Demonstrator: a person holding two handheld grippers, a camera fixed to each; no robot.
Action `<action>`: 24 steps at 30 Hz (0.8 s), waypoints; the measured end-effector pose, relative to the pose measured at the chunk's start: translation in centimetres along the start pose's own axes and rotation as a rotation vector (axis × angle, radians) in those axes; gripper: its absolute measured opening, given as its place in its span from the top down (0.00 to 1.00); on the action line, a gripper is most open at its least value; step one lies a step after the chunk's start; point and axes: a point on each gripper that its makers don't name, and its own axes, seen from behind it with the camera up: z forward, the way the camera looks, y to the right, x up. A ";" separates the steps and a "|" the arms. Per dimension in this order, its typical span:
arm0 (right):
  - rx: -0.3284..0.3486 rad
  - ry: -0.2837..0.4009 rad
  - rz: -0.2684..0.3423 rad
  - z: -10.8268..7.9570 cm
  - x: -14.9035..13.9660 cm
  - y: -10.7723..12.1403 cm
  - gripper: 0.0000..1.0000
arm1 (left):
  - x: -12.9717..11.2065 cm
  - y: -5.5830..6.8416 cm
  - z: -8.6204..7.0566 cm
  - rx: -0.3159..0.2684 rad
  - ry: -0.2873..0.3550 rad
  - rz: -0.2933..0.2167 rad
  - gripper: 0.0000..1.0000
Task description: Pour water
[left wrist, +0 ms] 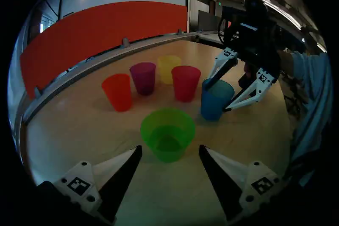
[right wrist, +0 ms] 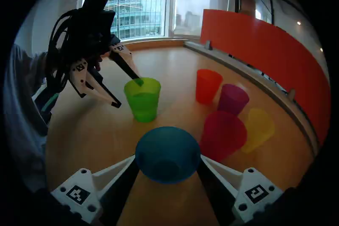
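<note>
Frankly unclear: contact between blue cup (right wrist: 167, 149) and right gripper (right wrist: 168, 159) fingers (right wrist: 220, 174)

The left gripper view rides low over the table (left wrist: 63, 141), facing the orange wall (left wrist: 106, 31), with the green cup (left wrist: 168, 135) close ahead. The right gripper view looks crosswise toward the windows (right wrist: 135, 5), the blue cup (right wrist: 168, 154) right beneath it. Both share the cups, and each catches the other: right gripper (left wrist: 216, 98), left gripper (right wrist: 128, 94).
</note>
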 end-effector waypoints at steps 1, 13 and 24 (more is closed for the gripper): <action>0.000 0.000 0.001 0.0 0.0 0.0 0.09 | 0.0 0.0 0.0 0.000 0.000 -0.002 0.00; -0.016 -0.016 0.026 -0.3 -0.7 0.2 0.00 | -0.1 -0.3 -0.3 0.007 0.001 -0.009 0.00; -0.046 -0.016 0.033 -2.3 -1.9 0.3 0.00 | -0.7 -0.7 -1.5 0.037 0.004 -0.025 0.00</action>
